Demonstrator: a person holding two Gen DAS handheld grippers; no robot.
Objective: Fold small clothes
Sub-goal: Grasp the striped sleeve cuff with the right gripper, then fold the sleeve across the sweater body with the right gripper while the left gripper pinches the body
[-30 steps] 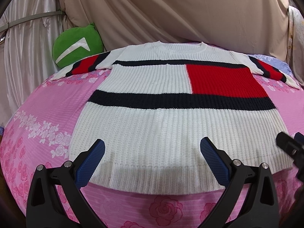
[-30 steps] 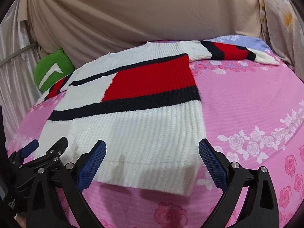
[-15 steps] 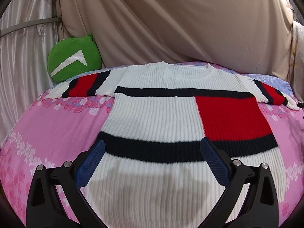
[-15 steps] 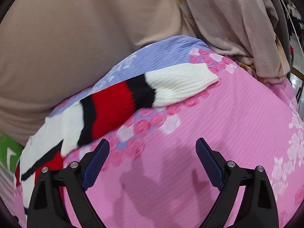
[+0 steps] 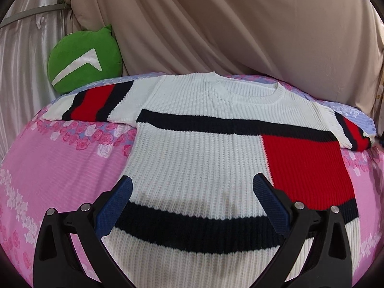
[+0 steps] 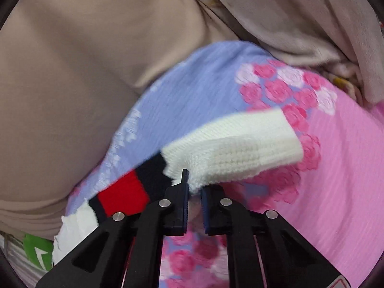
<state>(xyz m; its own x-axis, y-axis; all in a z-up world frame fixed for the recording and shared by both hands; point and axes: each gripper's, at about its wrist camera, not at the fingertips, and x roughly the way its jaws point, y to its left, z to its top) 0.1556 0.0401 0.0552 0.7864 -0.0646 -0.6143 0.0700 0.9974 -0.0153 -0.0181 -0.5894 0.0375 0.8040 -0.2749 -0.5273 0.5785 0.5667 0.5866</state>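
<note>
A white knit sweater (image 5: pixel 199 158) with navy stripes and a red block lies flat, front up, on the pink floral bedspread (image 5: pixel 60 168). My left gripper (image 5: pixel 192 204) is open and empty, hovering over the sweater's middle. Its left sleeve (image 5: pixel 96 103) lies spread toward the green cushion. My right gripper (image 6: pixel 194 192) is shut on the lower edge of the sweater's right sleeve (image 6: pixel 235 148), near where the white cuff meets the navy band. The sleeve is lifted slightly off the bed.
A green round cushion (image 5: pixel 84 60) leans at the back left. Beige drapes (image 5: pixel 240 24) hang behind the bed. A lilac part of the bedspread (image 6: pixel 192 84) lies under the right sleeve. Crumpled floral fabric (image 6: pixel 312 36) sits at the far right.
My left gripper moved forward over the sweater's body toward the neck. My right gripper closed in on the right sleeve and shut on its edge; it was open before.
</note>
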